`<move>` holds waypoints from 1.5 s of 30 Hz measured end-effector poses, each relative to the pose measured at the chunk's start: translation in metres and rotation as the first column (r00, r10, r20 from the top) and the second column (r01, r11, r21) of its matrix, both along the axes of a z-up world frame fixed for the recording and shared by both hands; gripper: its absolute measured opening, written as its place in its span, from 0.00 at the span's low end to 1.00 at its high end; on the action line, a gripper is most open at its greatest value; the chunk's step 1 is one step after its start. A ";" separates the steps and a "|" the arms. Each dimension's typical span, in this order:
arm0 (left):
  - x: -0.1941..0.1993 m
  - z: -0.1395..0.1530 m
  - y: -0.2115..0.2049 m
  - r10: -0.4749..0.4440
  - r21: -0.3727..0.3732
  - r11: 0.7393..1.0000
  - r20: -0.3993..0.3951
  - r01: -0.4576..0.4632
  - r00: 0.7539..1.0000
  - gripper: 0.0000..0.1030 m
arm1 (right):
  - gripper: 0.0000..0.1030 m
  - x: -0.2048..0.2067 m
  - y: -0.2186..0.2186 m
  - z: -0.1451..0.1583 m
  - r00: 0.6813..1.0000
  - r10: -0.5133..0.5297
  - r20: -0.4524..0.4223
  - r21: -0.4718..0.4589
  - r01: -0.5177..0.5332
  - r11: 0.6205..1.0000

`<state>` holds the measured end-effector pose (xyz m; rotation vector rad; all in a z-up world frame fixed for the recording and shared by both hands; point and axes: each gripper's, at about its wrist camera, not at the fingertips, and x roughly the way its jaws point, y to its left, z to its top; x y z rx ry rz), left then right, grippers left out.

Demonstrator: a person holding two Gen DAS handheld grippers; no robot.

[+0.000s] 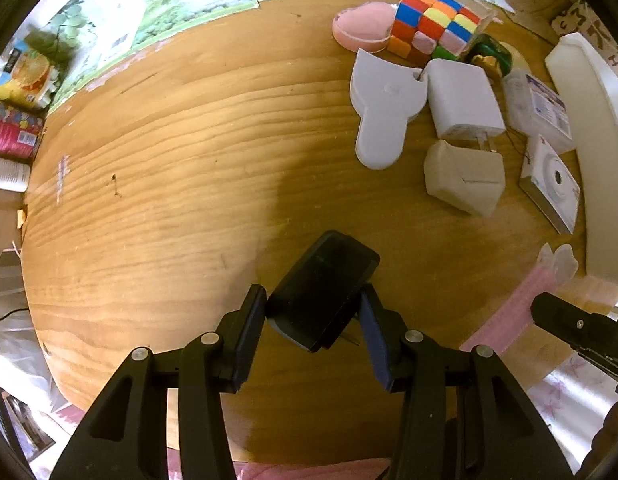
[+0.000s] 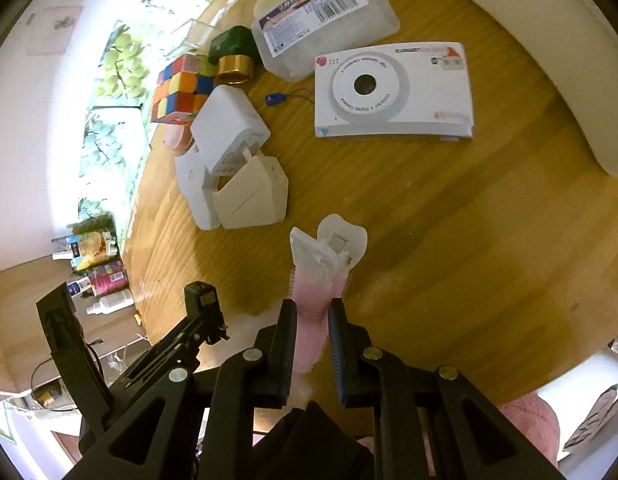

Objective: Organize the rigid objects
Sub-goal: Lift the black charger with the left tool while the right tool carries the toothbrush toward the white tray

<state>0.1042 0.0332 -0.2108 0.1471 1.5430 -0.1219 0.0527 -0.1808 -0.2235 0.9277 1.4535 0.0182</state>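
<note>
Grained wood table (image 1: pixel 149 160) — glossy black plastic device (image 1: pixel 323 294).

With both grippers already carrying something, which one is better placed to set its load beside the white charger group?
Probably the left gripper: its black device hangs over bare wood near the white charger. The right gripper, clamping the pink strap, sits nearer the table edge.

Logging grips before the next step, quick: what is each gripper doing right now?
Left gripper: closed on the black device.
Right gripper: shut on the pink strap with its clear clip.
</note>
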 end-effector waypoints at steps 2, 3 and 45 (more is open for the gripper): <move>-0.008 0.006 0.000 -0.004 -0.009 1.000 0.027 0.004 1.000 0.49 | 0.16 -0.007 0.002 0.005 1.000 -0.003 0.028 -0.012 0.003 1.000; -0.013 0.010 0.000 -0.007 -0.016 1.000 0.043 0.008 0.999 0.49 | 0.16 -0.008 0.004 0.007 0.999 -0.003 0.038 -0.015 0.004 1.000; -0.040 0.131 -0.120 -0.050 -0.139 0.983 0.413 0.117 0.910 0.49 | 0.16 -0.039 -0.110 0.132 0.857 0.168 0.486 -0.337 0.006 0.941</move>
